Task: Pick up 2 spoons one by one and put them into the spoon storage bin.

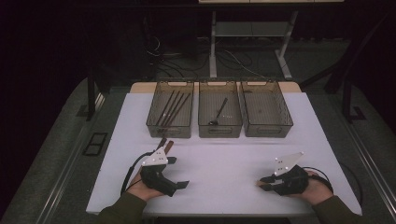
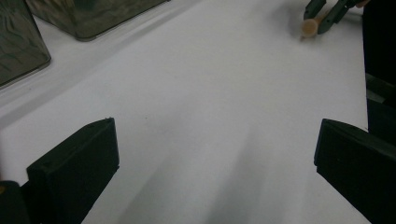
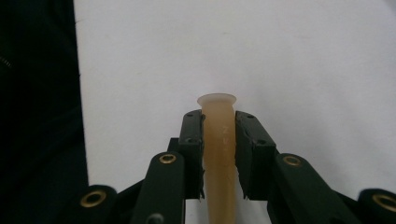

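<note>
My right gripper clamped on tan handle, pads pressed both sides, flared end poking past fingertips, low over white table at near right. My left gripper gaped wide, nothing between jaws, rested near left. Three clear bins sat in row at far edge; dark utensil lay in middle one.

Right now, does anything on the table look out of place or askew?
Mostly tidy. One oddity: a few dark utensil handles lie on the white table just in front of the left bin, not inside it. The right gripper is clamped on a tan handle; the left gripper is open.
</note>
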Motion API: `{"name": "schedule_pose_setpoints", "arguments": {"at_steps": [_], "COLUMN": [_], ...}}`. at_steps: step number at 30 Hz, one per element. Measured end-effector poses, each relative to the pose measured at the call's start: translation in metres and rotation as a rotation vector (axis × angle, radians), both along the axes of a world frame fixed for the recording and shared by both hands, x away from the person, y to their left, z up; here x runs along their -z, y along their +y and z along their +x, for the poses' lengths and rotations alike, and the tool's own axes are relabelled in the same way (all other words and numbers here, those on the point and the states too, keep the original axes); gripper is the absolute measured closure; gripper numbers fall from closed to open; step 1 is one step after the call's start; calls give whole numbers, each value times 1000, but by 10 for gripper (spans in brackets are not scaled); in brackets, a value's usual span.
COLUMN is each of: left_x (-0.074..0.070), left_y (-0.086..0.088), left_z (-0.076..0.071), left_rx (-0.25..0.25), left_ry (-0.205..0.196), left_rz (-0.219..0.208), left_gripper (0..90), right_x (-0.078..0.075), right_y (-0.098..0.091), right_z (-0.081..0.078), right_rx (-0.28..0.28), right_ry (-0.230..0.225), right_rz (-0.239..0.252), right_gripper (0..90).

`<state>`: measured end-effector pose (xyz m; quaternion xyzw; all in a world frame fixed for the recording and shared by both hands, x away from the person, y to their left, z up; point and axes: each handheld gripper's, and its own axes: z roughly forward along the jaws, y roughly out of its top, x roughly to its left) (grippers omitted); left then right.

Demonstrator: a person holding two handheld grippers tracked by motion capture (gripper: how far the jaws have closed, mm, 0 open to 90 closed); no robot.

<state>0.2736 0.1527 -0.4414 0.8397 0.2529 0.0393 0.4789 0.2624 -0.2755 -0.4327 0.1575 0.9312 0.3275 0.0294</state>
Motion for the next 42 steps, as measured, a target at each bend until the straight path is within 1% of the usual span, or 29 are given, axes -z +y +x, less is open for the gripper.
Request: {"name": "schedule_pose_setpoints", "arguments": {"at_steps": [1,3,6,7,12,15,21,31,35,38,42], "left_x": [0,0,0,0,1,1,1,0,0,0,0], "left_y": [0,0,0,0,0,-1,-1,0,0,0,-1], "left_z": [0,0,0,0,0,0,0,-1,0,-1,-1], "left_rx": [0,0,-1,0,4,5,7,3,2,3,2], "left_ry": [0,1,2,2,-1,-5,-13,-23,-21,-20,-21], "left_rz": [0,0,-1,1,12,18,24,21,21,25,22], "left_gripper": [0,0,0,0,0,0,0,0,0,0,0], "right_x": [-1,-2,-4,-5,-9,-10,-13,-21,-24,-26,-29], "right_y": [1,1,2,2,3,3,4,12,14,14,15], "right_z": [0,2,5,5,10,12,20,31,35,37,41], "right_rx": [20,49,70,88,128,156,186,223,234,243,255], "right_ry": [10,9,-1,4,2,-1,-9,-29,-36,-31,-39], "right_rz": [6,9,19,27,55,62,93,108,119,136,143], "right_gripper": [737,737,737,737,736,736,736,736,735,735,735]}}
